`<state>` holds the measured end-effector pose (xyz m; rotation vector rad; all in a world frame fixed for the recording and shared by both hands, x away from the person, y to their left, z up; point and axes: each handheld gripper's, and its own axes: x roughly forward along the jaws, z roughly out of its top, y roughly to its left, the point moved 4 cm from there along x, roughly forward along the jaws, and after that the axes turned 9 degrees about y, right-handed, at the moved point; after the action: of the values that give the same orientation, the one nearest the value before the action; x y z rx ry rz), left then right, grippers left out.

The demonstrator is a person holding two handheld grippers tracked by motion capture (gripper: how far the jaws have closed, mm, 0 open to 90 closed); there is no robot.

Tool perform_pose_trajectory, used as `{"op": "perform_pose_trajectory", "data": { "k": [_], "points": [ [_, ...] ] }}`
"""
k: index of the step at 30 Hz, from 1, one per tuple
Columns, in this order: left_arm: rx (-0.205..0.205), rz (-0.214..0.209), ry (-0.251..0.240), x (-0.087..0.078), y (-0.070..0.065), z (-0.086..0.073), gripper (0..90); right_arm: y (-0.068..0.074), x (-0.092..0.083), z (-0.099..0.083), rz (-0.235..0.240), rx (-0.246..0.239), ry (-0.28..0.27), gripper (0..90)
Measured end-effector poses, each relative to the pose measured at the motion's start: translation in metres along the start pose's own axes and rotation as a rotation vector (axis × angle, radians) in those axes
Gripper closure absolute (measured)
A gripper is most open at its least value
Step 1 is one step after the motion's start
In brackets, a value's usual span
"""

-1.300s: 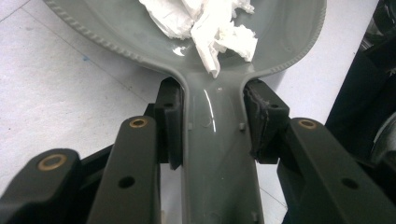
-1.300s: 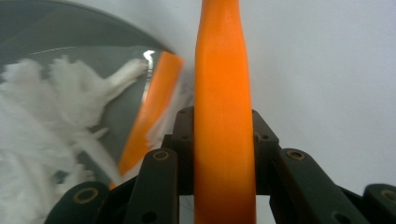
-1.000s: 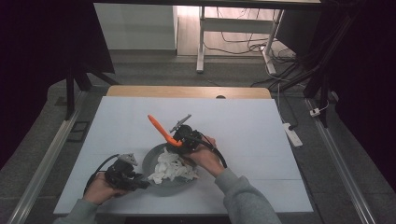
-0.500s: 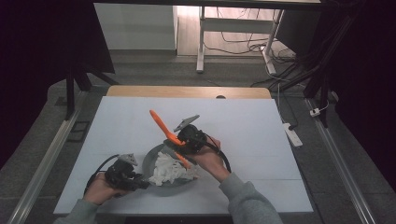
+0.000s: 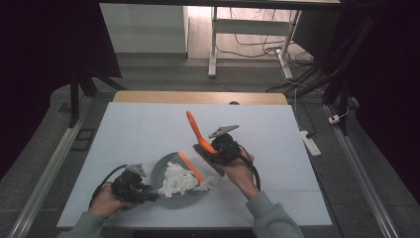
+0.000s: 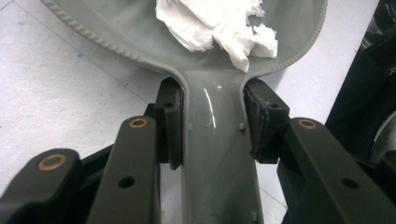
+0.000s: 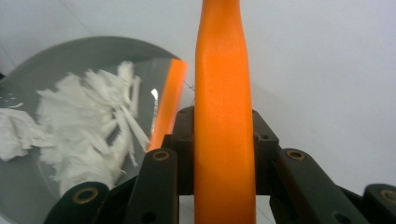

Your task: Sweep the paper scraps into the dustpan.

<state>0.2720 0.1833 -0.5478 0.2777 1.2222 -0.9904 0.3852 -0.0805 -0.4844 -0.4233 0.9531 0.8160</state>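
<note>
Rightward, bare table (image 5: 277, 129) beyond dustpan (image 5: 166, 168).

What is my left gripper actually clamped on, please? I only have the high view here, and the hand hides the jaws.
Observer: In the left gripper view, the left gripper has its jaws closed on the grey dustpan's handle, one pad on each side.
Operator: Thank you. And is the right one gripping the brush firmly?
Observer: The right gripper has both jaws pressed against the orange brush handle, which runs straight up between them.
Operator: Is the paper fully inside the pan?
Observer: In the left gripper view, the white crumpled paper lies inside the pan, close to where the handle joins; part of it runs beyond the top of that picture.
</note>
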Motion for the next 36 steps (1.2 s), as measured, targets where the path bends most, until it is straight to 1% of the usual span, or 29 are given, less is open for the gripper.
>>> {"op": "perform_pose_trajectory", "data": {
  "k": [3,5,6,9,11,14,17,22,25,26,27,28,29,30,32,33,35,36],
  "points": [
    [0.006,0.001,0.005,0.0,-0.001,0.0,61.4,-0.009,0.003,-0.007,-0.023,0.026,0.016,70.2],
    [0.007,0.001,0.007,0.001,-0.001,0.0,61.3,-0.012,0.007,-0.014,-0.02,0.056,0.037,70.2],
    [0.008,0.002,0.008,0.001,-0.002,0.0,61.3,-0.014,0.009,-0.017,-0.024,0.058,0.045,70.2],
    [0.013,0.002,0.014,0.002,-0.003,0.0,61.3,-0.012,0.012,-0.025,-0.025,0.079,0.061,70.2],
    [0.014,0.001,0.015,0.003,-0.004,0.0,61.3,-0.01,0.011,-0.027,-0.022,0.081,0.054,70.2],
    [0.017,0.0,0.02,0.004,-0.006,0.0,61.3,-0.002,0.011,-0.027,-0.008,0.087,0.052,70.2],
    [0.018,0.0,0.021,0.005,-0.007,0.001,61.3,0.008,0.016,-0.022,0.007,0.076,0.047,70.2],
    [0.02,-0.002,0.023,0.006,-0.008,0.001,61.3,0.03,0.029,-0.009,0.041,0.034,0.05,70.2],
    [0.021,-0.004,0.022,0.006,-0.007,0.001,61.3,0.045,0.034,0.001,0.061,-0.001,0.035,70.2],
    [0.02,-0.004,0.021,0.006,-0.007,0.001,61.3,0.049,0.034,0.005,0.073,-0.009,0.028,70.2],
    [0.02,-0.004,0.02,0.006,-0.007,0.001,61.3,0.055,0.034,0.009,0.102,-0.011,0.014,70.2],
    [0.02,-0.003,0.02,0.006,-0.007,0.001,61.3,0.058,0.034,0.012,0.12,-0.012,0.007,70.2],
    [0.021,-0.004,0.019,0.006,-0.007,0.001,61.3,0.063,0.034,0.016,0.133,-0.016,-0.001,70.2],
    [0.02,-0.005,0.018,0.006,-0.007,0.001,61.3,0.067,0.033,0.019,0.137,-0.022,-0.006,70.2],
    [0.02,-0.006,0.018,0.006,-0.007,0.001,61.3,0.072,0.031,0.024,0.146,-0.033,-0.021,70.2],
    [0.02,-0.006,0.019,0.005,-0.007,0.001,61.3,0.072,0.029,0.025,0.143,-0.039,-0.029,70.2],
    [0.019,-0.006,0.018,0.005,-0.007,0.0,61.3,0.07,0.026,0.027,0.137,-0.032,-0.042,70.2],
    [0.019,-0.006,0.018,0.005,-0.007,0.0,61.3,0.068,0.023,0.027,0.142,-0.022,-0.05,70.2]
  ]
}}
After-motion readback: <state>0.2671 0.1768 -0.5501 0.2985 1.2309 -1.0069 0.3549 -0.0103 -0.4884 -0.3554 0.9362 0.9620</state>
